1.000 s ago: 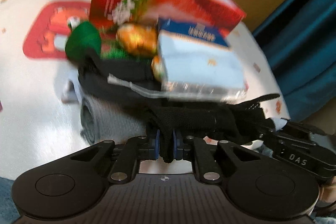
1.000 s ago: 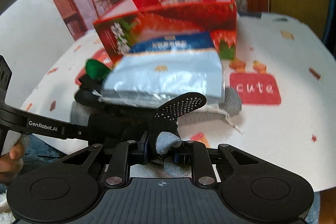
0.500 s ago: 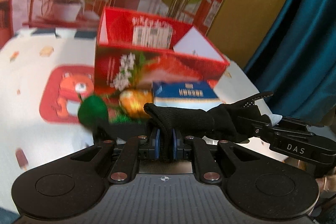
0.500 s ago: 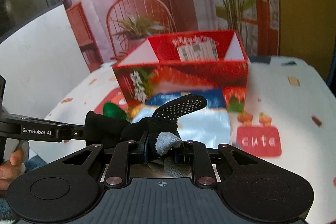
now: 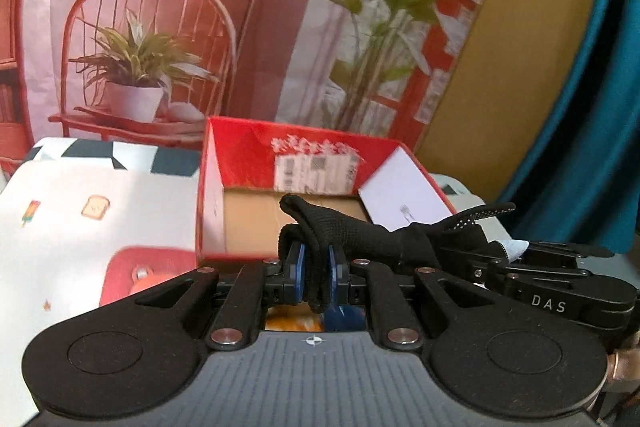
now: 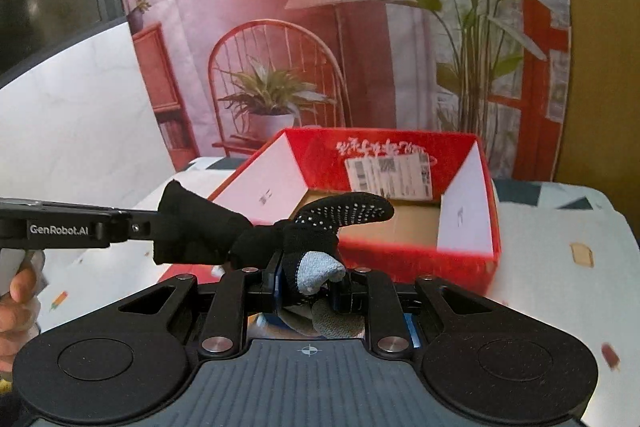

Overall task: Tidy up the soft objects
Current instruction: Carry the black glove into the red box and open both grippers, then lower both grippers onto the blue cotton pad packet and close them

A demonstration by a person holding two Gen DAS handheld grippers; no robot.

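A black glove (image 5: 360, 231) with white grip dots and a pale blue fingertip hangs stretched between my two grippers. My left gripper (image 5: 314, 269) is shut on its cuff end. In the right wrist view my right gripper (image 6: 310, 279) is shut on the glove's finger end (image 6: 344, 213), where the blue tip (image 6: 320, 269) bulges out. The left gripper (image 6: 148, 223) comes in from the left there; the right gripper (image 5: 496, 251) shows at the right in the left wrist view. Just beyond the glove stands an open red box (image 5: 240, 151) with a bare brown bottom (image 6: 404, 225).
The box stands on a white tablecloth (image 5: 80, 219) with small prints and a red patch (image 5: 148, 263). A printed backdrop with a chair and plants rises behind. A teal curtain (image 5: 592, 147) hangs at the right. A hand (image 6: 18, 295) holds the left gripper's handle.
Both grippers have risen and moved toward the box with the glove held between them. The tissue pack, green ball and golden object have dropped out of view, and the box's inside now shows.
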